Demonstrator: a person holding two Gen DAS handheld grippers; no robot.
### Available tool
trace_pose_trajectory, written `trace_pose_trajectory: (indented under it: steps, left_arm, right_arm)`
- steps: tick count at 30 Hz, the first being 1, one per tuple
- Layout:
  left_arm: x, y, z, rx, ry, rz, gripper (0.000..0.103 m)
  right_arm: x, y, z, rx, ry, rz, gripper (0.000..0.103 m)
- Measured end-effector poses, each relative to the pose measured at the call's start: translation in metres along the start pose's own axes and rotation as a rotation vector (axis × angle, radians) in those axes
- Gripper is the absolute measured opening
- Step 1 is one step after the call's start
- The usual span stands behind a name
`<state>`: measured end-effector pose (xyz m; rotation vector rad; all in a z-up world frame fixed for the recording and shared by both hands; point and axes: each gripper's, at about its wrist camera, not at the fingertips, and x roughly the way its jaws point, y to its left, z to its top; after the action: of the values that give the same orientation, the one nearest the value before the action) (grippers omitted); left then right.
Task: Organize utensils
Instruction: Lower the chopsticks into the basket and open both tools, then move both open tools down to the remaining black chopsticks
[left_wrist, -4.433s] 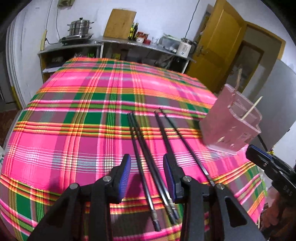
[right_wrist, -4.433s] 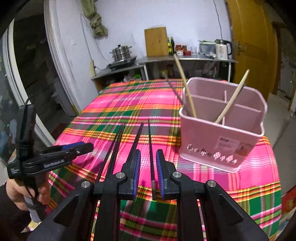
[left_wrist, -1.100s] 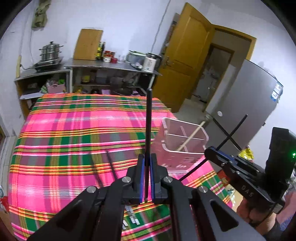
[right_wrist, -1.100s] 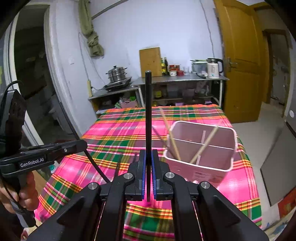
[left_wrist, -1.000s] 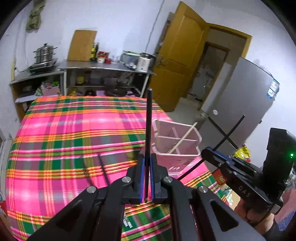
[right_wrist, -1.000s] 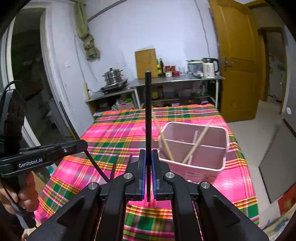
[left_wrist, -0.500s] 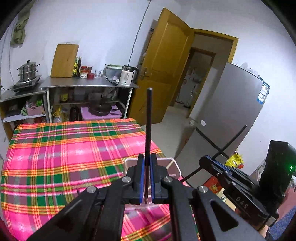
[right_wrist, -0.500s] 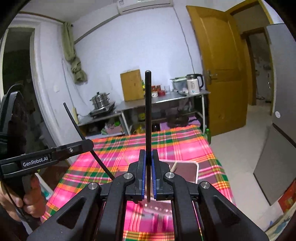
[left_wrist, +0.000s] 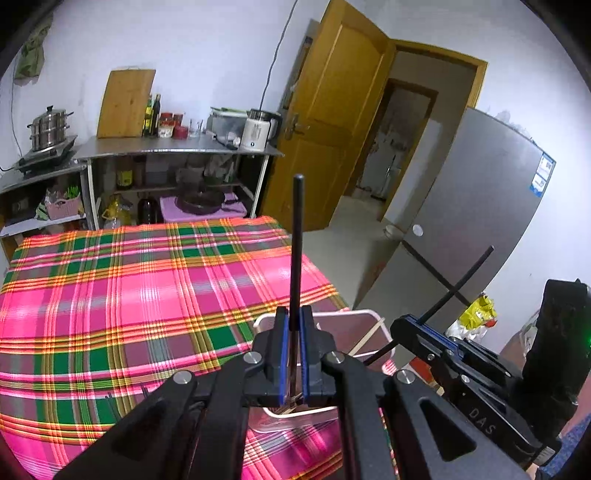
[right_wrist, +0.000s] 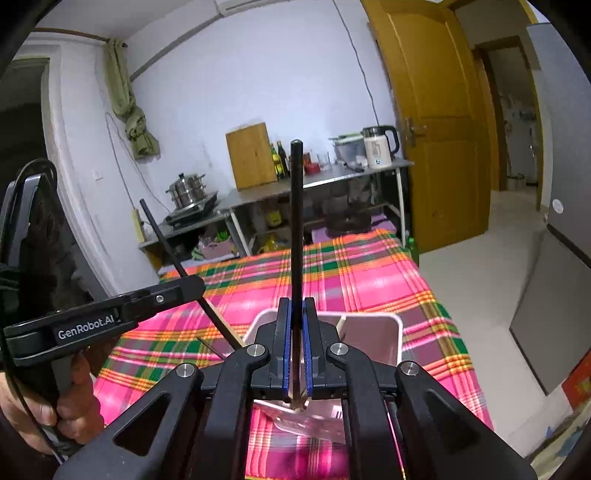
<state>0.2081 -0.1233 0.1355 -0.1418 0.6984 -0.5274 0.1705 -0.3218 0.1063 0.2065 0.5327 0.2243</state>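
Both grippers are clamped down narrow, each on its own black chopstick. My left gripper pinches one black chopstick between its blue pads so that it stands nearly upright, its upper end rising well above the fingers. My right gripper grips the other black chopstick the same way, upright, with its lower end showing just below the pads. From the left wrist view, my right gripper shows at the right edge, its chopstick slanting up to the right. From the right wrist view, my left gripper shows at the left, with my hand wrapped around its handle and its chopstick slanting up to the left. Directly below and just beyond both pairs of fingers sits the pink utensil holder, on the near right part of the table under its pink and green plaid cloth. Pale wooden chopsticks lean inside the holder; which compartment they stand in I cannot tell. More dark chopsticks lie on the cloth to the left of the holder, near my left gripper's arm.
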Motion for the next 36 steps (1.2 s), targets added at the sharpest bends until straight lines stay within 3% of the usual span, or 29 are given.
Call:
trace_pose_trajectory:
  steps: [13,17,19,26,36]
  left_arm:
    - [0.018,0.007,-0.023,0.019,0.051,0.02,0.007]
    - [0.008,0.008,-0.021,0.015,0.021,0.018,0.024]
    - [0.0,0.009,-0.02,0.013,0.0,0.011,0.026]
    - [-0.034,0.014,-0.021,0.001,-0.066,0.017,0.028]
    - [-0.07,0.033,-0.049,-0.023,-0.086,0.065,0.028]
  right_arm:
    - [0.029,0.0,-0.024,-0.001,0.108,0.006,0.006]
    - [0.022,0.002,-0.022,-0.012,0.09,-0.013,0.011]
    - [0.017,0.002,-0.021,-0.013,0.078,-0.018,0.013]
    - [-0.005,0.002,-0.019,-0.011,0.036,-0.038,0.022]
    - [-0.033,0.0,-0.028,-0.007,0.011,-0.056,0.023]
